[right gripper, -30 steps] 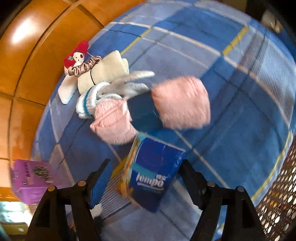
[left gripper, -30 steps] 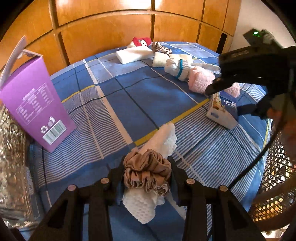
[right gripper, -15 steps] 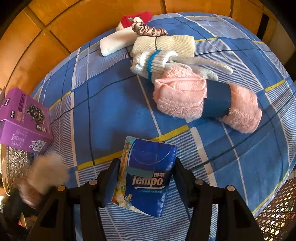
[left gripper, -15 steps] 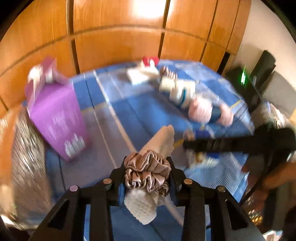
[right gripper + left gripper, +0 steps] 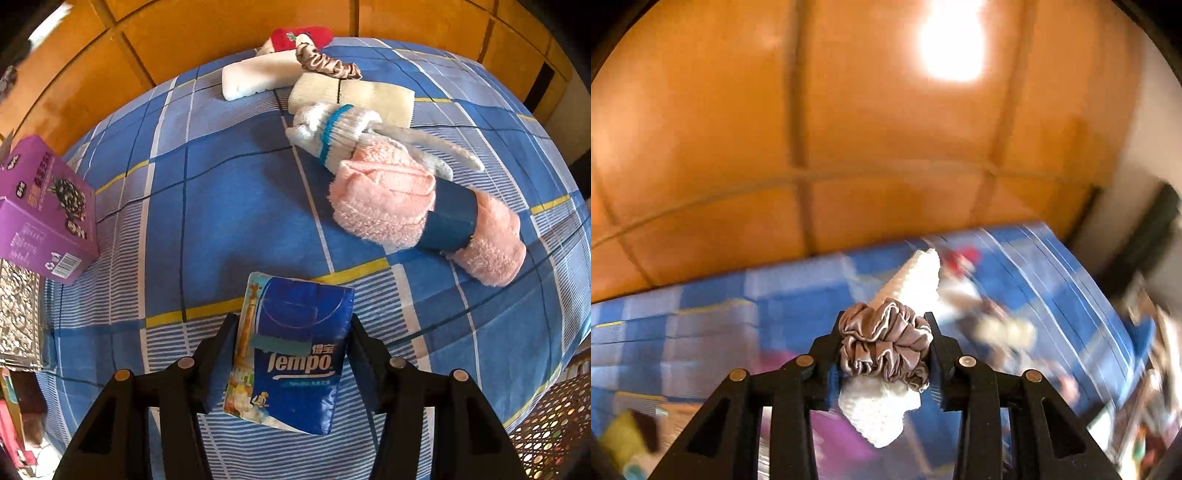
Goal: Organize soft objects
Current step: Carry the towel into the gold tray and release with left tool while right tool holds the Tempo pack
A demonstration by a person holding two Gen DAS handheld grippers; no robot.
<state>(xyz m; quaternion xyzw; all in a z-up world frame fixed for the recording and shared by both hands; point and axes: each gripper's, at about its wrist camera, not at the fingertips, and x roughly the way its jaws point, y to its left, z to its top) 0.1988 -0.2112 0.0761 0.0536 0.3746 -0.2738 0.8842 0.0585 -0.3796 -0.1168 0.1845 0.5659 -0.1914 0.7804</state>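
In the left wrist view my left gripper is shut on a white knitted roll wrapped in a brown satin scrunchie, held up above the blurred blue plaid bed. My right gripper points down at the bed and is shut on a blue Tempo tissue pack, its pads against both sides. Further back lie a pink fluffy roll with a blue band, a white sock bundle with a teal stripe, a cream folded cloth, a second scrunchie, a white pad and a red plush.
A purple carton stands at the bed's left edge beside a silver patterned surface. Orange wood panels back the bed. Woven cane shows at the lower right. Bare sheet lies between the carton and the soft things.
My left gripper has risen with the roll, and its view now swings up to the wood panels. The right jaws closed onto the tissue pack while the wrist rolled.
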